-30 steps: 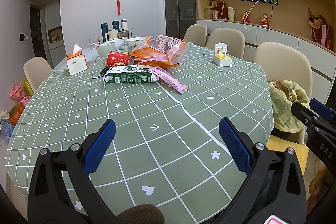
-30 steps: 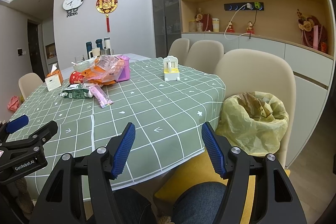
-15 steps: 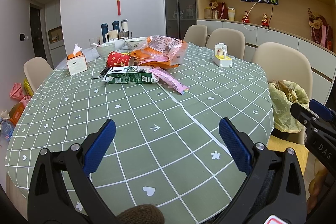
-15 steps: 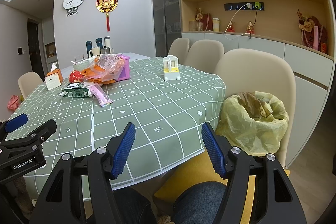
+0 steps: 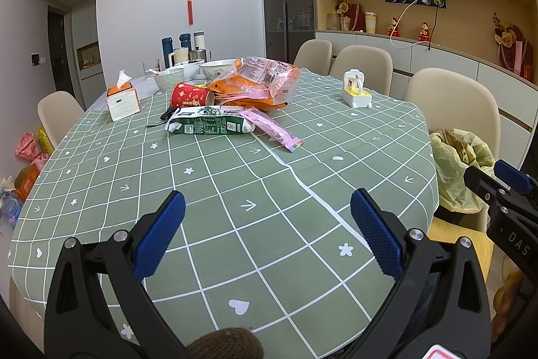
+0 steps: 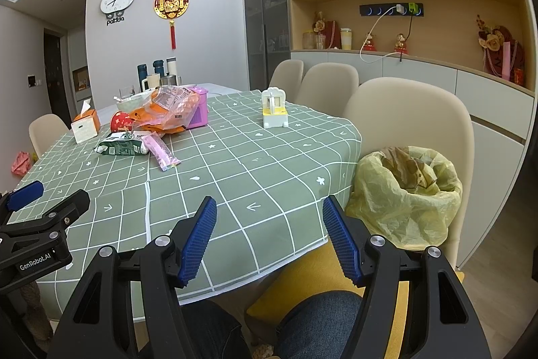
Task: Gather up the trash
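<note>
Trash lies in a cluster at the far middle of the green checked table (image 5: 235, 190): a green-white wrapper (image 5: 208, 125), a pink wrapper (image 5: 272, 130), a red paper cup (image 5: 188, 95) on its side and an orange-and-clear plastic bag (image 5: 259, 79). The same pile shows in the right wrist view: green wrapper (image 6: 122, 147), pink wrapper (image 6: 161, 152). A bin with a yellow liner (image 6: 408, 194) stands on a chair at the table's right edge. My left gripper (image 5: 267, 236) is open and empty above the near table. My right gripper (image 6: 269, 241) is open and empty over the table's near edge.
A tissue box (image 5: 122, 100), bowls (image 5: 168, 79), flasks and a purple box (image 6: 198, 110) stand at the far end. A white-yellow holder (image 5: 356, 90) stands at the right. Beige chairs (image 6: 403, 130) ring the table. Shelves and cabinets line the right wall.
</note>
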`<state>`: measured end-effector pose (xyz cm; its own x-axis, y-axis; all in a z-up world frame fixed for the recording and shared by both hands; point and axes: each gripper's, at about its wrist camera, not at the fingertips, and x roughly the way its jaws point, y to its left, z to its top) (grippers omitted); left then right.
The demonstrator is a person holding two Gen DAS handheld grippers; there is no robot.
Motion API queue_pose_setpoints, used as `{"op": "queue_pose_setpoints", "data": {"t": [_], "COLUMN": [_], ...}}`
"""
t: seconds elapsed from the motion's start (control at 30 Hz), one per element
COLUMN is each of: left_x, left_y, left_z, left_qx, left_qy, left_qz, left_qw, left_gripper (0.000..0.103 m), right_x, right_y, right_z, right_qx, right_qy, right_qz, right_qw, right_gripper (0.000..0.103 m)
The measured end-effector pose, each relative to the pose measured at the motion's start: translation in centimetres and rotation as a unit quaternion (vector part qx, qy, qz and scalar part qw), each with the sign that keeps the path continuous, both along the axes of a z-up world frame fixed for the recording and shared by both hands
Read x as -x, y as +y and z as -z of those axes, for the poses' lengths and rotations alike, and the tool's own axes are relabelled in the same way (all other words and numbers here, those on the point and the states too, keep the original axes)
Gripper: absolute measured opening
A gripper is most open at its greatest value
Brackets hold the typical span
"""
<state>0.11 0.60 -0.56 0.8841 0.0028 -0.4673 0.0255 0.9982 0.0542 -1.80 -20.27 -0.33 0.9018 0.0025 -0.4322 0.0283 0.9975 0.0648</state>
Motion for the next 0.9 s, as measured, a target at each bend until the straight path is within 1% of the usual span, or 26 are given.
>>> {"op": "queue_pose_setpoints", "data": {"t": [0.37, 0.57, 0.73, 0.9], "left_x": [0.0, -1.0, -3.0, -6.5], "left_y": [0.0, 0.3, 2.3, 6.9], "left_z": [0.0, -0.3, -1.0, -2.4], "left_qx": [0.001, -0.001, -0.001, 0.025], "left_qy": [0.004, 0.015, 0.03, 0.036], "left_qz": [0.002, 0.009, 0.017, 0.02], "left_qw": [1.0, 0.9998, 0.9994, 0.9988], "left_gripper": [0.094, 0.094, 0.094, 0.094], "right_x": [0.0, -0.6, -2.3, -5.2], "right_y": [-0.2, -0.5, -0.3, 0.3], "right_z": [0.2, 0.4, -0.1, 0.1], "right_qx": [-0.001, 0.002, 0.013, 0.025], "right_qy": [0.002, 0.005, 0.002, 0.01], "right_qz": [0.0, -0.001, -0.009, -0.02], "right_qw": [1.0, 1.0, 1.0, 0.999], "right_gripper": [0.062, 0.062, 0.062, 0.062]}}
